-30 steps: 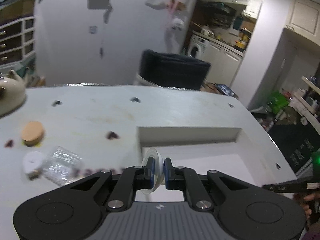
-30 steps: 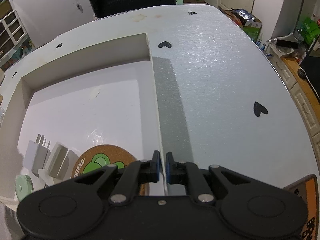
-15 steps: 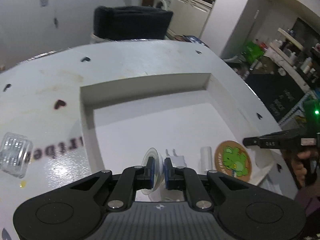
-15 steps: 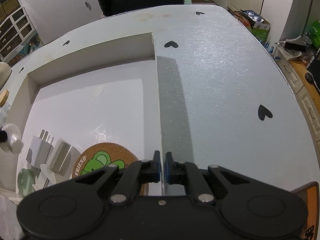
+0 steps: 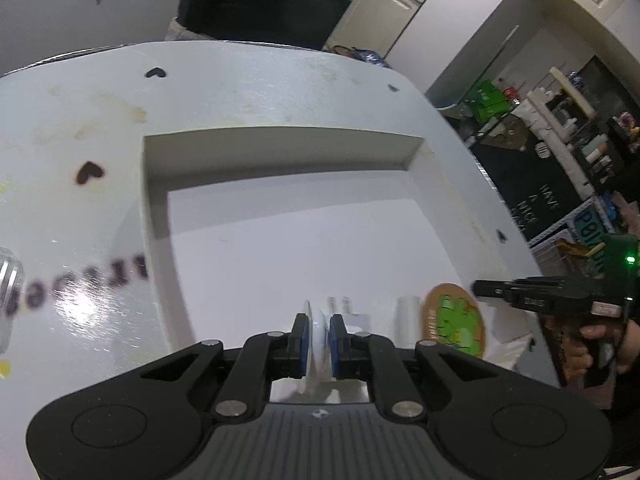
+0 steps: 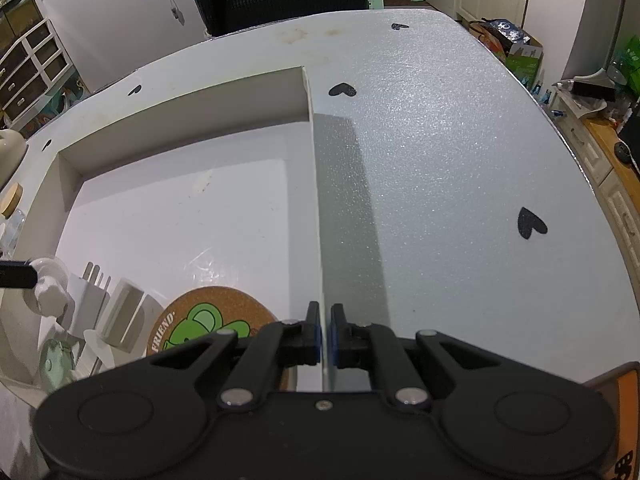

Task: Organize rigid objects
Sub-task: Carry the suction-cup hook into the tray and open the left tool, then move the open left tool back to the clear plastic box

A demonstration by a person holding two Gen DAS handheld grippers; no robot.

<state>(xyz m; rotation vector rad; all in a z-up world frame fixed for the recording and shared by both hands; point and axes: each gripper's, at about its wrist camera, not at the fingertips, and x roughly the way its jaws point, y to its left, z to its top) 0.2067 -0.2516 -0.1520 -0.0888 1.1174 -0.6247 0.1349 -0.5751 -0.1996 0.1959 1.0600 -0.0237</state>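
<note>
Surface (image 6: 440,168) carries a shallow white tray (image 5: 280,148); the near edge already holds coaster (image 6: 204,320), plug (image 6: 86,292) and a white block (image 6: 122,312) in a row, so sorted items likely go here. Right claw (image 6: 325,334) is clenched on the tray's right wall, probably steadying it. Left claw (image 5: 318,332) points down over the tray's near-left corner, grasping a white disc (image 5: 318,326) edge-on, just beside the plug.

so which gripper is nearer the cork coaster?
Right. The right gripper clamps the tray wall right beside the cork coaster; the left gripper, holding a white disc, hangs past the plug.
</note>
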